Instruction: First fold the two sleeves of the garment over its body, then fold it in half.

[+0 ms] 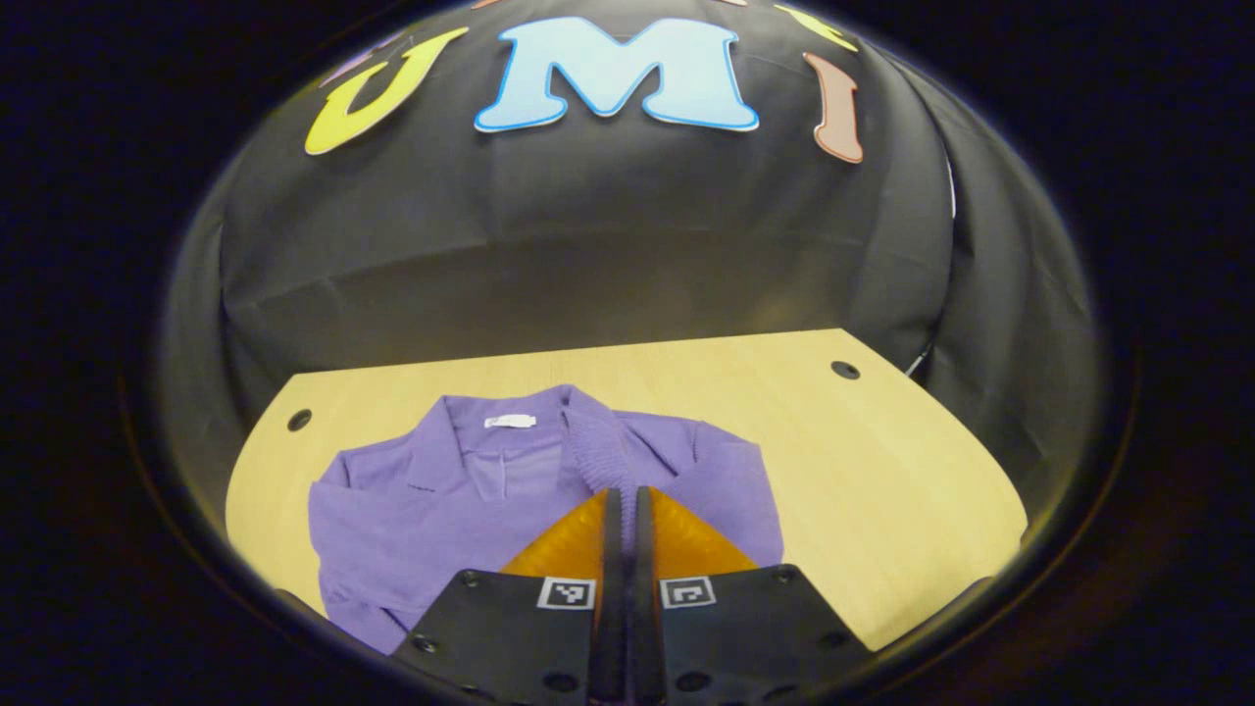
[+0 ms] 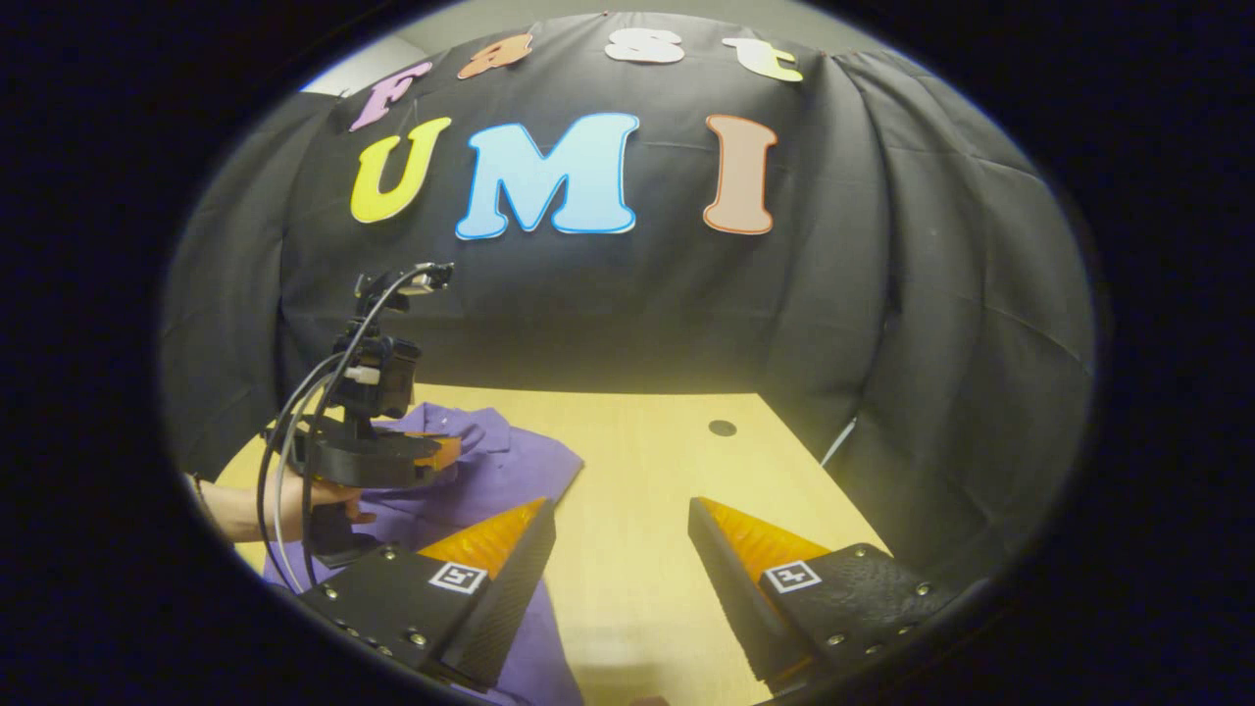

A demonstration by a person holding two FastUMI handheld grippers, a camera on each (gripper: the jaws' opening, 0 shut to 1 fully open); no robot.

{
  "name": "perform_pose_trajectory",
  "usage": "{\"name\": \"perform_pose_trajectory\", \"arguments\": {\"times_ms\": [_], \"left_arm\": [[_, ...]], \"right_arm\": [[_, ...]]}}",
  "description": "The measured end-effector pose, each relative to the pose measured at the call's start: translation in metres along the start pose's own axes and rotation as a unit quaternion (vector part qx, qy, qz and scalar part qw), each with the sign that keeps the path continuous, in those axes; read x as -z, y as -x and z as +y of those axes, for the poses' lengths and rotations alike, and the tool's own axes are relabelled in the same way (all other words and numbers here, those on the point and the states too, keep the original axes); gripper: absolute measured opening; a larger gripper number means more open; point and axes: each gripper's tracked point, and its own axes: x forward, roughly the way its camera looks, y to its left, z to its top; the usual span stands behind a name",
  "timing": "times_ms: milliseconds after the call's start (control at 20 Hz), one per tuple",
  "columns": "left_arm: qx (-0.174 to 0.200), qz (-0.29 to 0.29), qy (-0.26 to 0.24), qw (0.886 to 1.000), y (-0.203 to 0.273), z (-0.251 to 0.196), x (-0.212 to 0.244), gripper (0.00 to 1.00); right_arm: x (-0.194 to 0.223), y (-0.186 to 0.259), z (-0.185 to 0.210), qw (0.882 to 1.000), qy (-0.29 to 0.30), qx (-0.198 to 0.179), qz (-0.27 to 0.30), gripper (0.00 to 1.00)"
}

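A purple garment lies collar-up on a pale wooden table, toward its left side in the left gripper view. The left gripper has its fingers pinched together on a ribbed sleeve cuff drawn over the garment's body. In the right gripper view, a hand holds that left gripper at the far left above the purple cloth, while the right gripper hovers over bare tabletop at the garment's edge, its fingers spread wide, holding nothing.
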Motion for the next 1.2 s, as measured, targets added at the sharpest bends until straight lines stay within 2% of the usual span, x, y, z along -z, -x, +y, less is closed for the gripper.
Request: {"name": "perform_pose_trajectory", "arguments": {"times_ms": [150,250,300,450,500,850,1000,1200], "left_arm": [[0.023,0.006,0.027,0.999,0.007,-0.011,0.004,0.14],[0.027,0.006,0.033,0.999,0.016,-0.014,0.006,0.4],[0.028,0.004,0.034,0.999,0.021,-0.014,0.005,0.57],[0.027,-0.003,0.039,0.999,0.04,-0.007,0.007,0.85],[0.026,-0.007,0.04,0.999,0.048,-0.002,0.007,0.89],[-0.005,-0.038,0.053,0.998,0.127,0.052,0.016,0.92],[-0.021,-0.039,0.044,0.998,0.164,0.078,0.036,0.94],[-0.029,-0.012,0.039,0.999,0.211,0.109,0.083,0.96]], "right_arm": [[0.004,-0.003,0.002,1.0,0.003,-0.02,0.0,0.87],[0.005,-0.003,0.004,1.0,0.005,-0.027,0.0,0.87],[0.007,-0.002,0.004,1.0,0.007,-0.027,0.0,0.87],[0.009,0.004,0.007,1.0,0.016,-0.017,-0.007,0.87],[0.01,0.007,0.009,1.0,0.018,-0.015,-0.009,0.87],[0.034,0.026,0.031,1.0,0.008,-0.001,0.008,0.87],[0.05,0.035,0.04,1.0,0.004,0.001,0.022,0.87],[0.092,0.045,0.055,0.998,-0.002,-0.003,0.069,0.87]]}}
